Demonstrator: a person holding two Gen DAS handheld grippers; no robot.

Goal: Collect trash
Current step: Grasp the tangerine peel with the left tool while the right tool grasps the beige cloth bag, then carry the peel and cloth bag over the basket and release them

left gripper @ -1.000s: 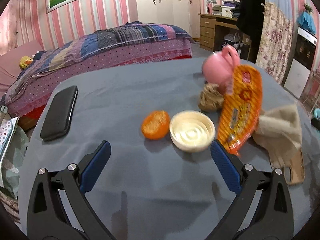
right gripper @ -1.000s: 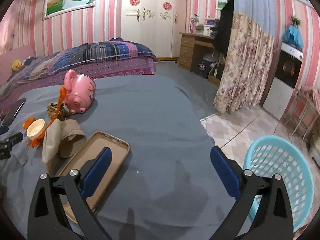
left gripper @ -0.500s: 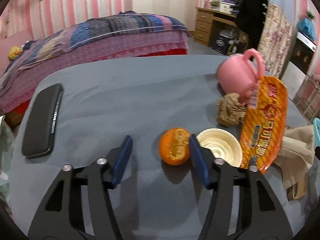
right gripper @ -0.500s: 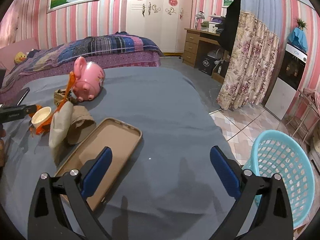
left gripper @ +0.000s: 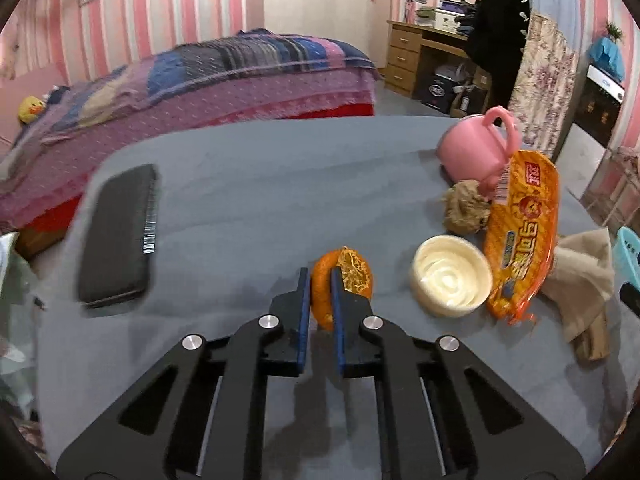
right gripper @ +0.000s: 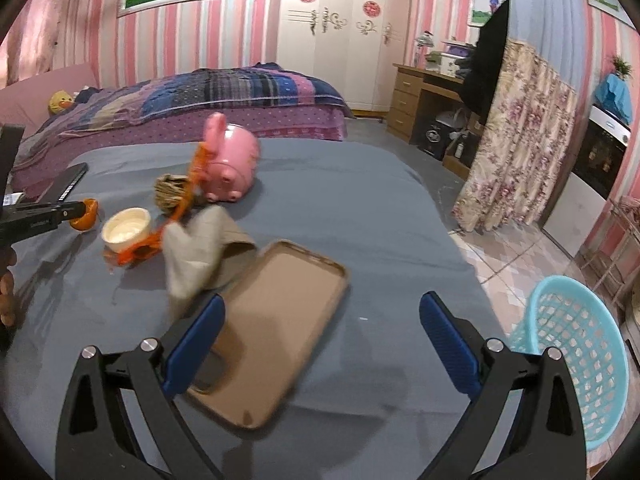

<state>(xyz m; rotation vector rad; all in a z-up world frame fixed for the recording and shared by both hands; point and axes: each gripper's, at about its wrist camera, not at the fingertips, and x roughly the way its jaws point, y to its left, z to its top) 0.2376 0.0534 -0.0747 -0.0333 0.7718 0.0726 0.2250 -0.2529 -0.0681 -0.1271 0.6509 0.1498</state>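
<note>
My left gripper (left gripper: 320, 280) is shut on an orange peel (left gripper: 352, 276) on the grey table (left gripper: 248, 208). Right of it lie a cream paper cup (left gripper: 450, 282), an orange snack wrapper (left gripper: 522, 232), a crumpled brown paper ball (left gripper: 466, 208) and a beige crumpled tissue (left gripper: 584, 276). In the right wrist view the left gripper (right gripper: 82, 212) holds the peel (right gripper: 89, 216) at far left. My right gripper (right gripper: 320, 320) is open and empty above a tan phone case (right gripper: 276, 320). A light blue basket (right gripper: 576, 356) stands on the floor at the right.
A black phone (left gripper: 118, 236) lies at the table's left. A pink piggy bank (left gripper: 476, 148) lies on its side behind the wrapper. A bed (left gripper: 180, 76) stands beyond the table, a desk (right gripper: 428, 100) and a floral curtain (right gripper: 524, 144) to the right.
My left gripper moved forward and closed on the orange peel. My right gripper drifted left over the phone case and stayed open.
</note>
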